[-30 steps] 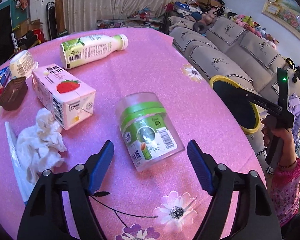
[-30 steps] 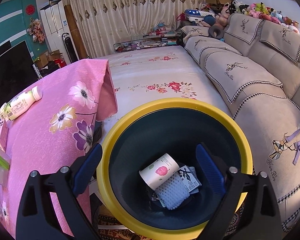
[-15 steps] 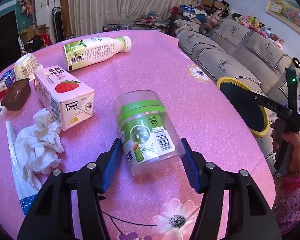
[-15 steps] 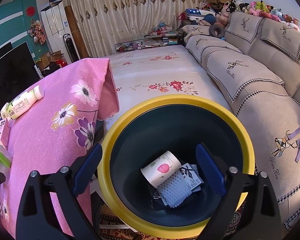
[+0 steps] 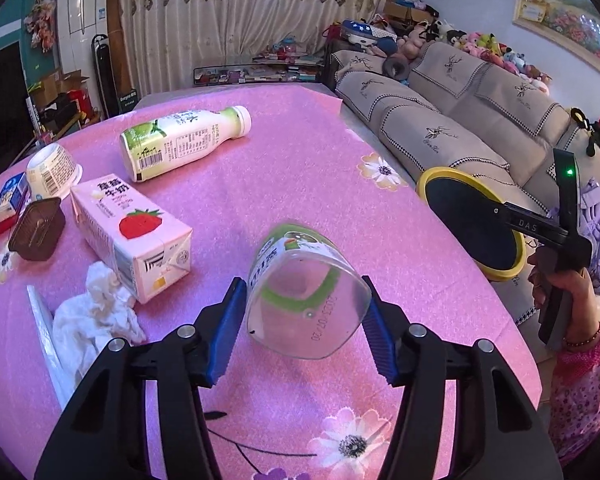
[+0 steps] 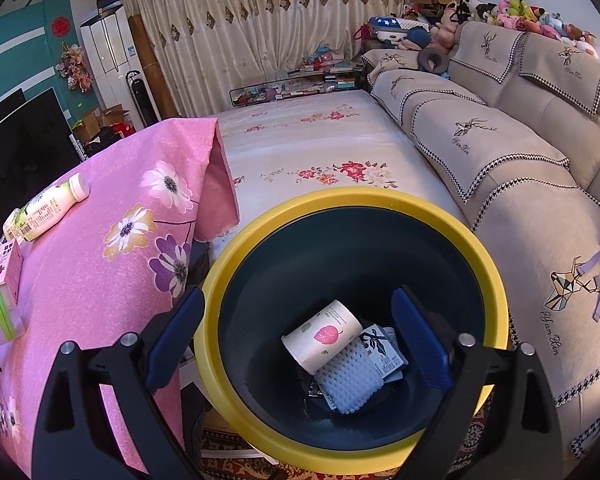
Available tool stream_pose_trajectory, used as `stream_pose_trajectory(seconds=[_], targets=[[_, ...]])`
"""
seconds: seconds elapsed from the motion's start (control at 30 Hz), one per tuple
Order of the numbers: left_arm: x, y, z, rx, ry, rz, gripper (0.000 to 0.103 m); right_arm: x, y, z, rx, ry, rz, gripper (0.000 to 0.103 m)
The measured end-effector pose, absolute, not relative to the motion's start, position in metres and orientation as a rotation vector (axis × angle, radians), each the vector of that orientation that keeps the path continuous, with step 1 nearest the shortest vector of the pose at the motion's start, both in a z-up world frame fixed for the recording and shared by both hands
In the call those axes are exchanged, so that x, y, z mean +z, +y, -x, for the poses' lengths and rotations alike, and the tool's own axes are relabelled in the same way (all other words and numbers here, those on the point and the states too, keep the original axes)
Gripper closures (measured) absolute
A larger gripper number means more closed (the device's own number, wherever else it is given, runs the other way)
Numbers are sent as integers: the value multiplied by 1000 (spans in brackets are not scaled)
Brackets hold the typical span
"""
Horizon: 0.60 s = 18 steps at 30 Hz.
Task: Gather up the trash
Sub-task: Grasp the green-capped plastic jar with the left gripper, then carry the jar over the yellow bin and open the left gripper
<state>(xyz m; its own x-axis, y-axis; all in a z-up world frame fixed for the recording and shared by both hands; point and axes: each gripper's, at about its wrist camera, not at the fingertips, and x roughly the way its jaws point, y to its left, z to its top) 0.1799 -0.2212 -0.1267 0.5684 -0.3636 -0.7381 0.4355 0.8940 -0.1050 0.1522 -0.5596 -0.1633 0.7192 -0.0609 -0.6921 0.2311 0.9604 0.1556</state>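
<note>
In the left wrist view, your left gripper [image 5: 302, 332] is squeezing a clear plastic jar [image 5: 306, 300] between its blue fingers [image 5: 226, 330]. The jar is tipping, with its see-through bottom facing you and its green label and green lid pointing away. You can read a printed date near the bottom edge, "2023 07 20". The jar is sitting just above the pink flowered surface [image 5: 300, 160]. To the left, a pink milk carton [image 5: 130, 238] with a red strawberry picture is lying on its side, and a crumpled white tissue [image 5: 96, 316] is touching it. Farther back, a white and green bottle [image 5: 184, 142] with a barcode is lying down. A white cup [image 5: 52, 170] and a brown tray [image 5: 36, 228] are sitting near the left edge. At the right, your right hand [image 5: 560, 284] is holding the other tool, which is showing the letters "DAS".

In the right wrist view, your right gripper [image 6: 296, 330] is hanging over the yellow-rimmed trash bin [image 6: 488, 256]. Its fingers are spreading wide and holding nothing. Inside the bin, a white paper cup [image 6: 322, 334] with a pink leaf is lying beside a white foam net [image 6: 350, 378]. The sofa [image 6: 520, 176] cover is showing the stitched words "Yan Xin".
</note>
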Motion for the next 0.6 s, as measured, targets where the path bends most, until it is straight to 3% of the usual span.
stream_pose_trajectory(seconds=[0.6], targets=[[-123,-244,-219,-525,819,-112,48,-173,-571,-152,-161,762,-271,13]])
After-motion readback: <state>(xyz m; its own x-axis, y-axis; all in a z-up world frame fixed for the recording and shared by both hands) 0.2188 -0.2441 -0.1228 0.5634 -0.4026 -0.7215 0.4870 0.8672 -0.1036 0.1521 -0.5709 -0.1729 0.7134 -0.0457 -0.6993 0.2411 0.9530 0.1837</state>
